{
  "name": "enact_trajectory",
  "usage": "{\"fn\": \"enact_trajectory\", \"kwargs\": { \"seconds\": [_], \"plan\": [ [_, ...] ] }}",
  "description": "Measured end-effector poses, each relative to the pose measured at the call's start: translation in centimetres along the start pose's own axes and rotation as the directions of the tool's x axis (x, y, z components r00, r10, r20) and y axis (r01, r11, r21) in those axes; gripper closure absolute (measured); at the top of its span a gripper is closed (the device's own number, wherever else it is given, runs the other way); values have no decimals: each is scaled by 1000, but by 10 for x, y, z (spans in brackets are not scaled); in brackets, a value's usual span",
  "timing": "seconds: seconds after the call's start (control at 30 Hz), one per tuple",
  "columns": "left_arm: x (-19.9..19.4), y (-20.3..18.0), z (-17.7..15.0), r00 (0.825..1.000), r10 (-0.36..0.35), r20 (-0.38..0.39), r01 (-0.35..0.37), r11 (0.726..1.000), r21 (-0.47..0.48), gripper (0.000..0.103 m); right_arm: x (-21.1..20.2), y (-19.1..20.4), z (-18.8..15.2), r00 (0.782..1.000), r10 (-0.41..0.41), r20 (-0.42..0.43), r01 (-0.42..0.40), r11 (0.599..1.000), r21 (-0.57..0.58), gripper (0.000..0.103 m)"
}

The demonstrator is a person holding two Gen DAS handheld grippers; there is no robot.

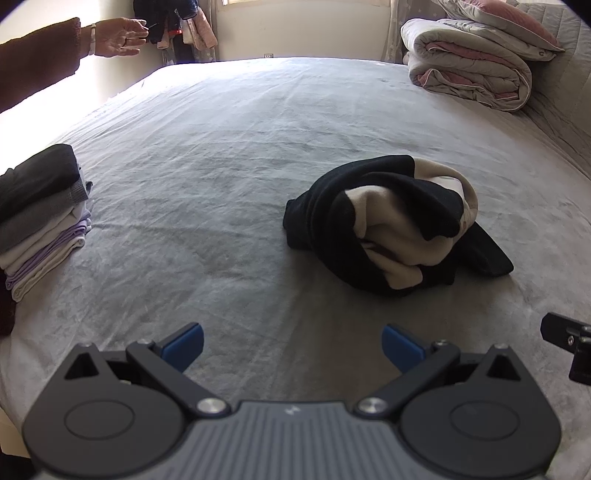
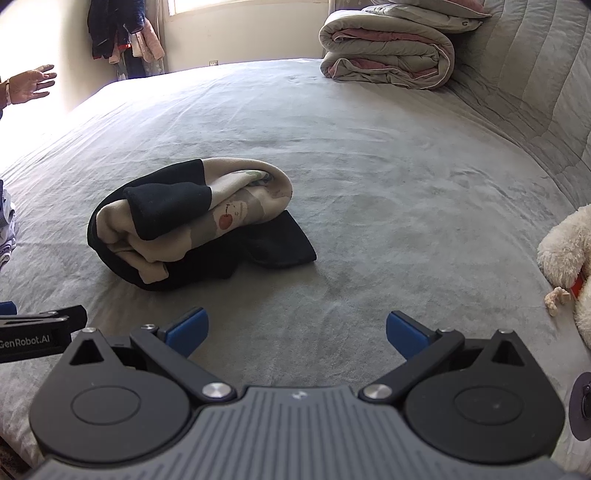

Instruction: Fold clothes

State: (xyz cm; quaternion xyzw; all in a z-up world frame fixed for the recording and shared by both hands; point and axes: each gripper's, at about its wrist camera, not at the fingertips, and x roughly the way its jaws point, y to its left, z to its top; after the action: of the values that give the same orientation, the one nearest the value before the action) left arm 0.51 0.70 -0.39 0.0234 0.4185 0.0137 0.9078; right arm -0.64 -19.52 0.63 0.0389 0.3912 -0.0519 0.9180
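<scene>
Crumpled black-and-cream fleece garment (image 1: 397, 225) lies bunched in a loose roll near the middle of the grey plush bed cover (image 1: 229, 155), its cream side printed with a small red cherry visible from the right wrist view (image 2: 192, 221). A flat black part of it spreads out on the bed cover beneath the roll, towards the right.

The left tool (image 1: 293, 349) hovers above the near part of the bed, well apart from the garment, its blue-padded fingers (image 1: 186, 343) spread wide with nothing between them. The right tool (image 2: 297, 334) hangs likewise over the near part of the bed, fingers (image 2: 406, 332) wide apart and empty, the garment ahead of it and to its left.

At the left edge of the bed sits a neat stack of folded clothes (image 1: 44, 218), black on top, then grey, white and lilac layers. A folded grey-and-pink quilt (image 1: 472, 70) rests at the far right corner. A fluffy white soft toy (image 2: 569, 254) with a red collar lies at the right edge. A person's open hand (image 1: 120, 37), with a dark red sleeve (image 1: 37, 59) behind it, reaches out over the far left side, beside dark hanging clothes (image 1: 173, 22).
</scene>
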Motion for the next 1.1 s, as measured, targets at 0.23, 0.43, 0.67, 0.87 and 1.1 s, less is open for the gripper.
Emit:
{"fn": "enact_trajectory", "kwargs": {
  "seconds": [0.23,0.43,0.67,0.87,1.1],
  "plan": [
    [-3,8,2,1000,-4,8,4,1000,-21,0,5,4,0,1000,2,-17,-2,1000,2,0],
    [-3,16,5,1000,-6,11,7,999,-42,0,6,9,1,1000,4,-6,-4,1000,-9,0],
    [-2,20,11,1000,-7,16,8,998,-55,0,7,9,5,999,29,14,-29,1000,3,0],
    [2,11,33,1000,-8,20,9,999,-32,0,11,5,23,999,26,20,-26,1000,12,0],
    [12,-2,62,998,-30,58,30,1000,-5,0,19,-2,56,997,35,71,-35,999,3,0]
  ]
}}
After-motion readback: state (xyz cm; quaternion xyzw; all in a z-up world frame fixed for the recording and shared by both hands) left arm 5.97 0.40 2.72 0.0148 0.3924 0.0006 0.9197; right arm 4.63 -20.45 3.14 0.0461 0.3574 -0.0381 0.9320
